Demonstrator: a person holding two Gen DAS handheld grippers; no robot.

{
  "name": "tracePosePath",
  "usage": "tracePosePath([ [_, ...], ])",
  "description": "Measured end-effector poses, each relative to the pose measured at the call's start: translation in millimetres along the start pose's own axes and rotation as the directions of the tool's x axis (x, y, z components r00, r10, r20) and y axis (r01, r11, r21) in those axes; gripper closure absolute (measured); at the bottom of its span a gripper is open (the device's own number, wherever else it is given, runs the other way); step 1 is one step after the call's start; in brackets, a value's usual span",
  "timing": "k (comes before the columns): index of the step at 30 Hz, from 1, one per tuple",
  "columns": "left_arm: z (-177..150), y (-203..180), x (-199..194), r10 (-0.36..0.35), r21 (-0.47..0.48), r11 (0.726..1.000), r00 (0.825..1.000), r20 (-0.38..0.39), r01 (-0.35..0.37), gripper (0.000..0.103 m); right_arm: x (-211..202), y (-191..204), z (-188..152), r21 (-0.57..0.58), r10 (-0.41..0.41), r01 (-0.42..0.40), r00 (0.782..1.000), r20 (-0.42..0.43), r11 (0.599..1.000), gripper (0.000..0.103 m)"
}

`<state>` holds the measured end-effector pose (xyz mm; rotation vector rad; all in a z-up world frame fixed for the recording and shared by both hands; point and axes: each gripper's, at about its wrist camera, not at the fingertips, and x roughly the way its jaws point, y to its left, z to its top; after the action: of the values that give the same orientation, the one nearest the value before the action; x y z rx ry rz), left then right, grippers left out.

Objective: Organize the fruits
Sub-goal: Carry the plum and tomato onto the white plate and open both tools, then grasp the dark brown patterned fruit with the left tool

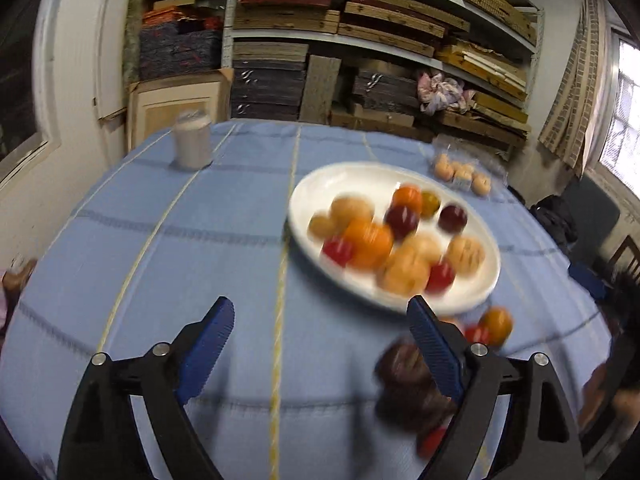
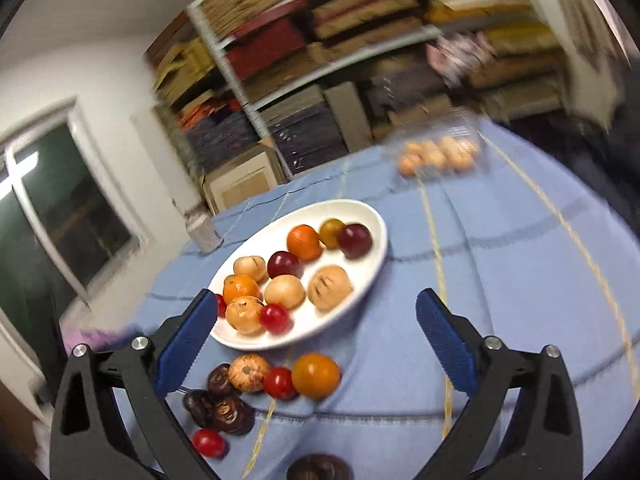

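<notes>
Each hand-held gripper, left (image 1: 320, 320) and right (image 2: 316, 312), has black angular arms with silver round screws, and ridged blue pads at ten and two o'clock.

Motion blur smears the fruit on the white plate (image 1: 320, 184) in the left wrist view; kinds cannot be told. A blue finger hides part of the dark fruits (image 1: 400, 364) beside it. In the right wrist view, the shelves (image 2: 360, 60) blur, and one dark fruit (image 2: 320, 468) is cut by the bottom edge.
</notes>
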<state>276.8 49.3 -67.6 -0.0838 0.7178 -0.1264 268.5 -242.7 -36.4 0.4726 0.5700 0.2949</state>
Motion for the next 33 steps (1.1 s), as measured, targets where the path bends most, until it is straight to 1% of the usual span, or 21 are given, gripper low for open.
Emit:
tracePosePath([
  [2, -11.4, 2.1, -1.3, -0.015, -0.004, 1.000, 0.999, -0.032, 0.015, 0.014, -11.0, -20.0, -4.6, 0.106, 0.012, -0.014, 1.000, 0.017, 0.994, 0.005],
  [3, -15.3, 1.9, -3.1, -0.027, -0.003, 1.000, 0.999, -0.037, 0.027, 0.014, -13.9, -27.3, -7.3, 0.139, 0.014, -0.017, 1.000, 0.019, 0.990, 0.005],
  [5, -22.1, -2.7, -9.2, -0.033, 0.020, 0.999, 0.999, -0.029, 0.034, 0.014, -16.5, -43.1, -12.6, 0.218, 0.018, -0.020, 1.000, 0.012, 0.976, 0.005],
  [8, -27.3, -16.1, -14.2, -0.044, 0.074, 0.996, 0.999, -0.011, 0.045, 0.014, -17.4, -55.8, -18.7, 0.277, 0.015, -0.012, 1.000, -0.010, 0.961, 0.005],
  [10, -30.4, -27.5, -12.6, -0.045, 0.119, 0.992, 0.999, -0.013, 0.046, 0.014, -16.1, -54.2, -19.3, 0.263, 0.002, 0.001, 1.000, -0.013, 0.965, 0.005],
  [14, -35.7, -43.5, 0.5, -0.011, 0.200, 0.980, 0.999, -0.036, 0.018, 0.014, -8.2, -46.3, -21.2, 0.226, -0.002, 0.011, 0.999, -0.041, 0.974, 0.005],
  [16, -38.6, -48.0, 5.4, 0.000, 0.223, 0.975, 0.999, -0.047, 0.010, 0.012, -6.1, -44.5, -22.2, 0.220, -0.003, 0.013, 0.999, -0.047, 0.975, 0.005],
  [19, -40.6, -44.1, 3.4, 0.023, 0.225, 0.974, 0.999, -0.037, -0.014, 0.008, -6.0, -44.9, -22.2, 0.226, 0.000, 0.010, 0.999, -0.045, 0.974, 0.005],
  [20, -41.4, -40.3, 1.6, 0.035, 0.221, 0.975, 0.999, -0.033, -0.027, 0.004, -6.2, -45.8, -22.3, 0.233, 0.002, 0.008, 0.999, -0.045, 0.973, 0.005],
  [22, -44.2, -29.1, -3.6, 0.058, 0.197, 0.979, 0.998, -0.029, -0.051, 0.003, -7.1, -47.8, -22.3, 0.244, 0.006, 0.005, 0.999, -0.044, 0.970, 0.005],
  [23, -46.9, -17.9, -8.3, 0.079, 0.168, 0.983, 0.996, -0.032, -0.073, 0.003, -8.1, -48.7, -22.3, 0.249, 0.010, 0.002, 0.999, -0.044, 0.969, 0.005],
  [25, -52.0, -6.5, -13.0, 0.118, 0.143, 0.983, 0.992, -0.039, -0.111, 0.003, -8.5, -48.5, -21.7, 0.253, 0.021, -0.009, 0.999, -0.044, 0.967, 0.005],
  [26, -53.9, 1.0, -14.9, 0.116, 0.127, 0.986, 0.992, -0.052, -0.109, 0.004, -9.7, -47.5, -21.7, 0.251, 0.026, -0.015, 0.999, -0.043, 0.968, 0.005],
  [27, -55.2, 5.2, -17.6, 0.094, 0.111, 0.990, 0.994, -0.056, -0.087, 0.004, -9.7, -44.6, -22.0, 0.242, 0.031, -0.020, 0.999, -0.042, 0.970, 0.005],
  [28, -55.1, 7.0, -21.1, 0.081, 0.105, 0.992, 0.996, -0.047, -0.076, 0.004, -10.7, -43.3, -21.7, 0.233, 0.033, -0.023, 0.999, -0.041, 0.972, 0.005],
  [30, -55.1, 3.9, -24.3, 0.081, 0.121, 0.990, 0.996, -0.032, -0.077, 0.004, -12.0, -38.4, -21.9, 0.209, 0.029, -0.021, 0.999, -0.038, 0.978, 0.005],
  [33, -59.0, -12.3, -20.1, 0.098, 0.201, 0.976, 0.994, -0.042, -0.087, 0.004, -12.2, -34.6, -22.0, 0.195, 0.026, -0.017, 0.999, -0.042, 0.981, 0.005],
])
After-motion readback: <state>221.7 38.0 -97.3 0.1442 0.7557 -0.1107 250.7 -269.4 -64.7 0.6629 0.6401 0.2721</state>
